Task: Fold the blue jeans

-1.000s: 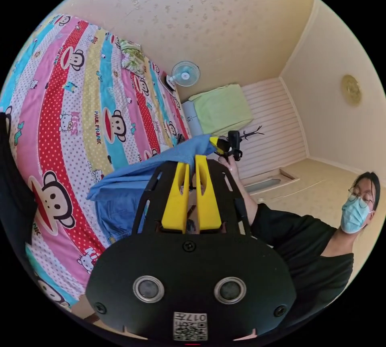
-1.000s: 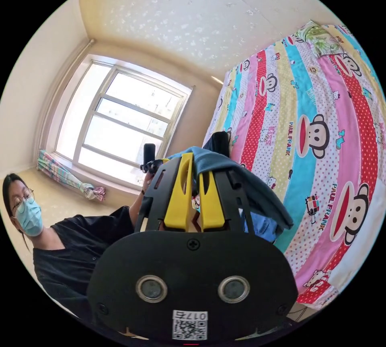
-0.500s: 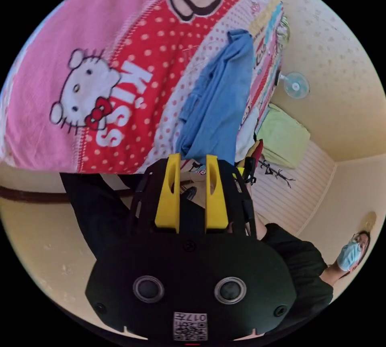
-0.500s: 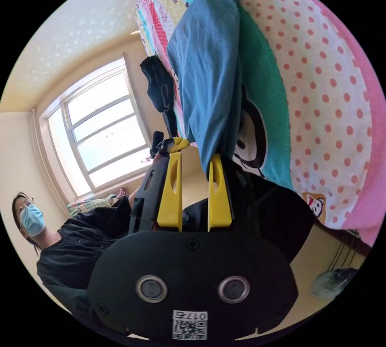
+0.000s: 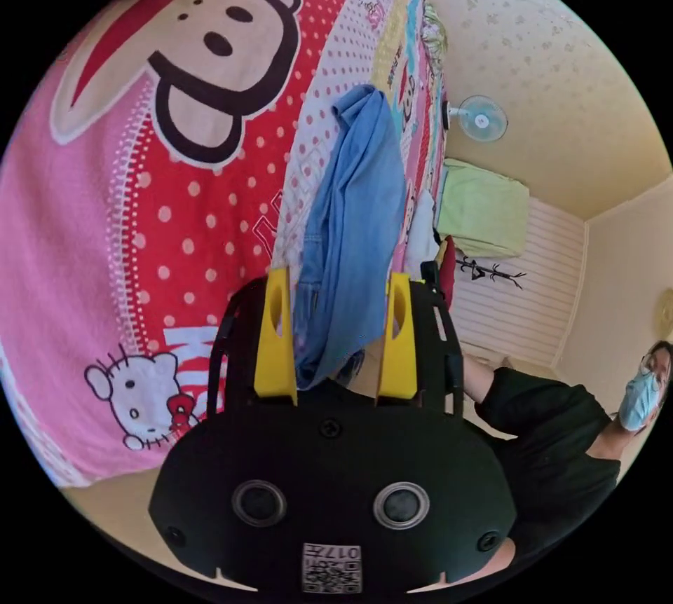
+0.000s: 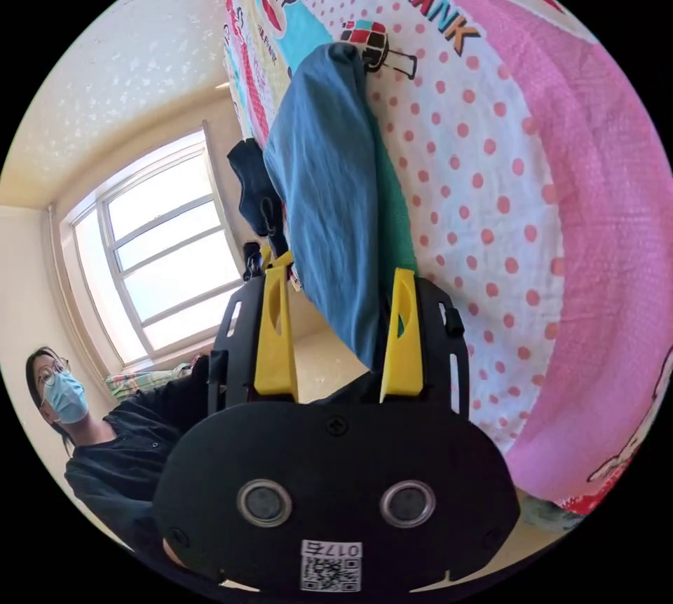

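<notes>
Two grippers stand wide open over the bed, and neither has hold of anything. In the left gripper view, the left gripper [image 5: 338, 296] has its yellow jaws spread far apart, with the jeans [image 5: 354, 211] lying in the gap between them; the cloth runs away from the jaws as a long folded strip across the bedsheet [image 5: 175, 211]. The near end of the strip hangs between the jaws, and whether it brushes either one I cannot tell. The sheet is pink and red with white dots and cartoon figures. Beyond the far end of the jeans, a fan [image 5: 479, 119] stands against the pale wall, and a green cloth [image 5: 484, 208] covers something beside the bed. A person [image 5: 561, 422] in a black top and a face mask is at the right edge of this view.

In the right gripper view, the right gripper [image 6: 341, 303] is likewise fully spread. The jeans [image 6: 326, 190] lie between its jaws as a darker blue folded length on the dotted sheet, their near end lying close along the jaw nearer the sheet; contact is unclear. A black garment [image 6: 256, 190] lies just beside the jeans, toward the window [image 6: 161, 246]. The person [image 6: 119, 436] is low in this view, under the window. The other gripper's yellow tip [image 6: 277, 259] peeks out beside the jaw nearer the window.
</notes>
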